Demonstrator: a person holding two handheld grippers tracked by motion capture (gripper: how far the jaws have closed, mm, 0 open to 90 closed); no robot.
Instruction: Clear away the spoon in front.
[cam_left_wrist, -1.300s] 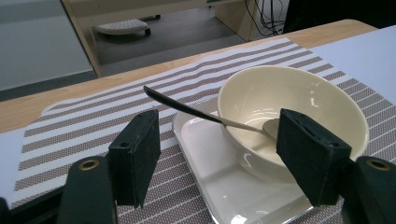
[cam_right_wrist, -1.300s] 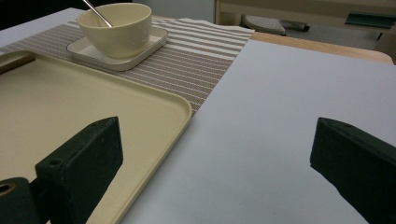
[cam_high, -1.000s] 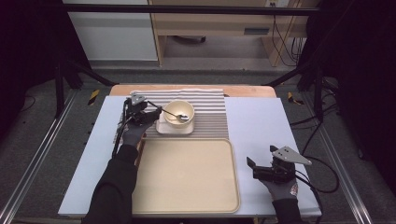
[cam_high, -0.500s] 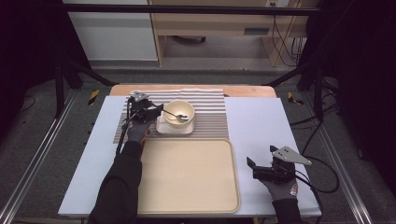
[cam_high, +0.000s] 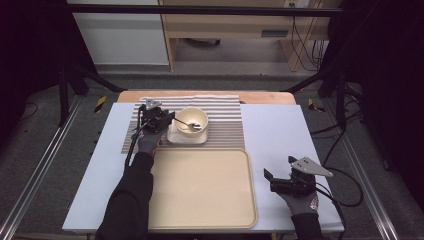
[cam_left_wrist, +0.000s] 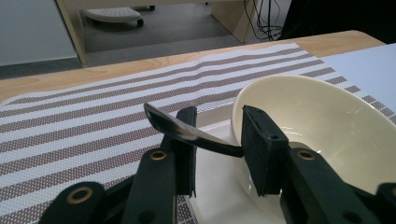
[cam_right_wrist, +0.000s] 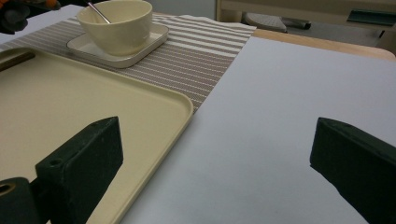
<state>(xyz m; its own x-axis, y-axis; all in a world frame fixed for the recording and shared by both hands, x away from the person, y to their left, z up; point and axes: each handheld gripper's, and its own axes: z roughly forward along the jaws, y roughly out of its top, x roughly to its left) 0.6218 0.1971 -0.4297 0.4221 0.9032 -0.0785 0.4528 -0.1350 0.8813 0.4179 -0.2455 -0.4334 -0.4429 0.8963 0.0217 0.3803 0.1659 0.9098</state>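
A cream bowl (cam_high: 190, 116) stands on a square cream plate (cam_high: 173, 136) on the striped mat (cam_high: 225, 120). A metal spoon (cam_high: 188, 123) rests in the bowl with its handle sticking out to the left. My left gripper (cam_high: 167, 120) is at the bowl's left rim. In the left gripper view its jaws (cam_left_wrist: 217, 121) have just been closing, and the spoon handle (cam_left_wrist: 187, 133) crosses the gap between them beside the bowl (cam_left_wrist: 327, 116); I see no firm pinch. My right gripper (cam_high: 272, 180) rests open at the front right, its jaws (cam_right_wrist: 219, 140) wide apart over bare table.
A large cream tray (cam_high: 200, 185) lies empty in front of the mat, between the two hands; its corner (cam_right_wrist: 177, 107) is just left of the right gripper. The pale table top (cam_high: 280, 135) extends to the right. Black frame bars stand beyond the table's back edge.
The left gripper has slid a little right toward the bowl and its jaws have narrowed around the spoon handle. The right hand and gripper have stayed put.
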